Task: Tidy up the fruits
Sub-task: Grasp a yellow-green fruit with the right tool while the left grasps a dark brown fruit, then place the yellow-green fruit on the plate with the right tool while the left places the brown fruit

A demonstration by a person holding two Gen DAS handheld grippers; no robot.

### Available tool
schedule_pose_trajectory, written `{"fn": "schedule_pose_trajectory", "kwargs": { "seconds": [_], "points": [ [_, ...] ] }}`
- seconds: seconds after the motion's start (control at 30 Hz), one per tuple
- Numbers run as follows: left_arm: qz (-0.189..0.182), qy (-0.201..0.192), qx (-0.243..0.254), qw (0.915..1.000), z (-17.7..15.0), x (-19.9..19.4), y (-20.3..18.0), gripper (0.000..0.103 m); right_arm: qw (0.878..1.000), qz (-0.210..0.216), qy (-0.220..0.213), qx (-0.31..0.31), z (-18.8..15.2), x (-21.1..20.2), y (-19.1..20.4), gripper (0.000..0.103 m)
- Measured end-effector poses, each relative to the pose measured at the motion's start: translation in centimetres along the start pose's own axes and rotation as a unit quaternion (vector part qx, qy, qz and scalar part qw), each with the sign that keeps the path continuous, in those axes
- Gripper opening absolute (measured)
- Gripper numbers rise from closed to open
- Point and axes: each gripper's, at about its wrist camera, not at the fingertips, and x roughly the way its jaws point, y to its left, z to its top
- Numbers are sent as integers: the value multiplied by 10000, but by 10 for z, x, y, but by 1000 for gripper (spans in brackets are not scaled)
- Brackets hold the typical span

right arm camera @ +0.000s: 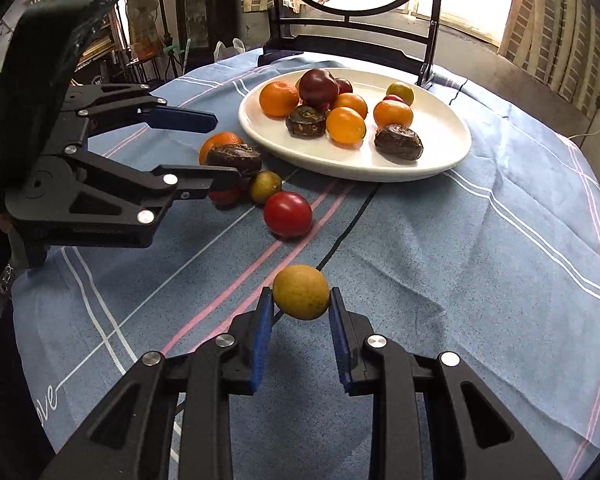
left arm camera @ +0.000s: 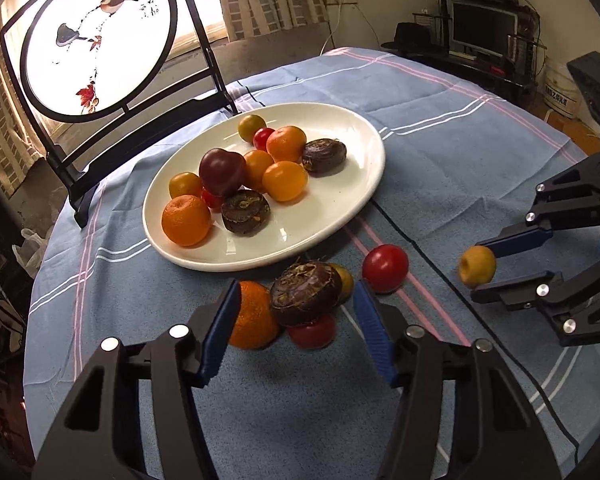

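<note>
A white plate [left arm camera: 340,208] holds several fruits: oranges, small yellow and red tomatoes, a dark plum, brown chestnut-like pieces; it also shows in the right wrist view [right arm camera: 452,152]. In front of it on the blue cloth lie an orange [left arm camera: 252,316], a brown piece [left arm camera: 306,298], a small red tomato [left arm camera: 312,334], a greenish fruit [right arm camera: 265,187] and a red tomato [left arm camera: 385,268]. My left gripper [left arm camera: 296,300] is open around the brown piece. My right gripper [right arm camera: 301,298] is shut on a yellow fruit [right arm camera: 301,292], also seen in the left wrist view [left arm camera: 477,265].
A round painted screen on a black stand [left arm camera: 100,36] stands behind the plate at the table's far edge. The round table wears a blue striped cloth [right arm camera: 480,280]. Shelves and a monitor [left arm camera: 484,28] stand beyond the table.
</note>
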Motion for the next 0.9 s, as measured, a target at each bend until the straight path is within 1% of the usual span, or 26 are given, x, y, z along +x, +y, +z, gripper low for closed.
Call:
{"fn": "schedule_pose_trajectory", "kwargs": {
  "seconds": [0.03, 0.1, 0.17, 0.27, 0.47, 0.57, 0.67, 0.9],
  "points": [
    [-10, 40, 30, 10000, 1, 4, -1, 50, 10000, 3, 6, 9, 0, 1, -1, 28],
    [40, 93, 127, 9999, 1, 11, -3, 49, 10000, 15, 14, 24, 0, 3, -2, 28],
    [29, 86, 224, 9997, 1, 14, -5, 39, 10000, 21, 16, 49, 0, 4, -3, 28],
    [-83, 104, 117, 9998, 2, 11, -3, 38, 10000, 23, -16, 65, 0, 2, -4, 28],
    [-395, -133, -209, 9989, 1, -15, 9, 38, 9999, 7, -85, 68, 3, -3, -4, 28],
    [-386, -253, -355, 9983, 5, -27, 15, 38, 9999, 62, -121, 59, 7, -5, 0, 28],
    [-340, -271, -554, 9975, 10, -32, 22, 39, 9998, 124, -153, 9, 12, -6, 6, 28],
    [-281, -193, -944, 9949, 15, -25, 36, 38, 9995, 244, -175, -106, 24, -1, 18, 28]
  ]
}}
